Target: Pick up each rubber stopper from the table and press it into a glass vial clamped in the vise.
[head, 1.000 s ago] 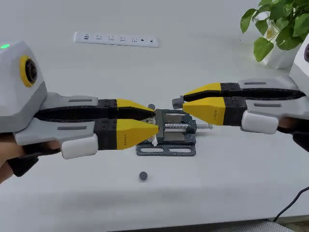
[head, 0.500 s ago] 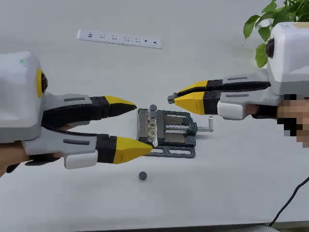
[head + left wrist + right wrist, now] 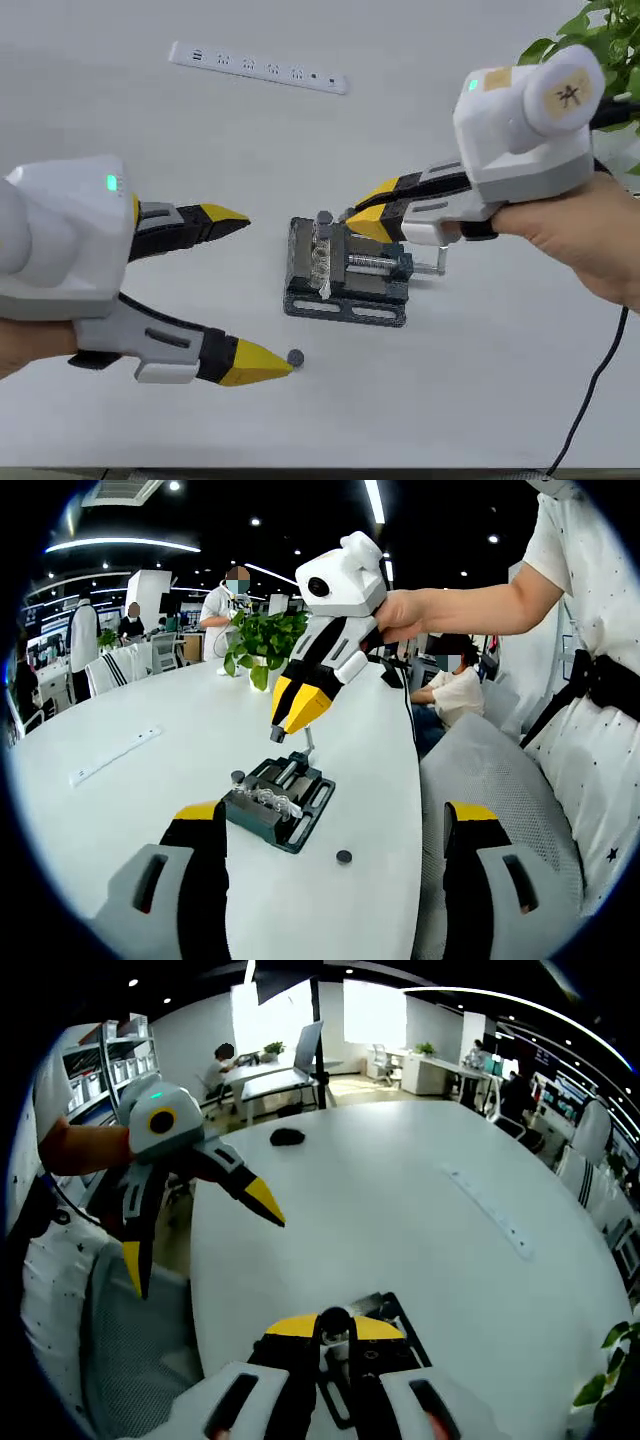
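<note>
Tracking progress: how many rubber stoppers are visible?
3 rubber stoppers: one loose on the table, one at the vise's far end, one held in the right gripper. Others may be hidden.

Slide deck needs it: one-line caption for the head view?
Left gripper open near a loose stopper on the table; right gripper holds a second stopper above the vise.

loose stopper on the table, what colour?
Dark grey; the stopper shows best in the head view.

left tongs (image 3: 269, 291) and right tongs (image 3: 349, 214): white bodies, black-and-yellow tips
</note>
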{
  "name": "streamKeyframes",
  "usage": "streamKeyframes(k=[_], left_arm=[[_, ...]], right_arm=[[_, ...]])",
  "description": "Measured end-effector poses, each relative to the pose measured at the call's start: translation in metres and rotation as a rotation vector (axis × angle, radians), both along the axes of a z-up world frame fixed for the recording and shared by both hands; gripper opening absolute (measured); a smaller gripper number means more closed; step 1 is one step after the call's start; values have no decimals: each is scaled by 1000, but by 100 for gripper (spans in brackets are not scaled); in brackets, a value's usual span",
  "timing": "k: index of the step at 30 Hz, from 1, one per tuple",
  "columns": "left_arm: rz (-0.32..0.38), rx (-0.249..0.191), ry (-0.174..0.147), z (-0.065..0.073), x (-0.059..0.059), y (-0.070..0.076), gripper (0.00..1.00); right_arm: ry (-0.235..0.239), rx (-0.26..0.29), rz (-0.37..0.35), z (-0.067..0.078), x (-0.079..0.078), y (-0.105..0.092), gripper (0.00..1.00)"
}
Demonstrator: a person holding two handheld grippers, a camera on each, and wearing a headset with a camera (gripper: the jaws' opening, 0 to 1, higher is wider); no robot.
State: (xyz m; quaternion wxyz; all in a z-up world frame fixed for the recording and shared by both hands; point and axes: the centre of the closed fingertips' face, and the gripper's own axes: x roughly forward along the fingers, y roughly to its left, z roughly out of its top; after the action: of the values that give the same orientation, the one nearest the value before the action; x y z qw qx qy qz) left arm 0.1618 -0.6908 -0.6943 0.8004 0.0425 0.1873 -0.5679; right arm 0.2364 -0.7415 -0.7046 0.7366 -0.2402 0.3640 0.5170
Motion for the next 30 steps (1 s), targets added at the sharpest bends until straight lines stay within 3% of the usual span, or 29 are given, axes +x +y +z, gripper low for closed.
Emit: streamKeyframes(k=[5,10,15,30], left_arm=[[-9,37,-11,-16,-1,3,94],[-2,41,-6,-24,1,7,98],[-5,46,2,-32,2,10,99],[4,34,14,-36,2,15,98]], right_arm=[[10,-58,16,-19,6,2,6],[16,-120,32,-36,12,1,6],[35,-147,41,-48,13,4,6],[47,-220,73,-69,18,3,6]])
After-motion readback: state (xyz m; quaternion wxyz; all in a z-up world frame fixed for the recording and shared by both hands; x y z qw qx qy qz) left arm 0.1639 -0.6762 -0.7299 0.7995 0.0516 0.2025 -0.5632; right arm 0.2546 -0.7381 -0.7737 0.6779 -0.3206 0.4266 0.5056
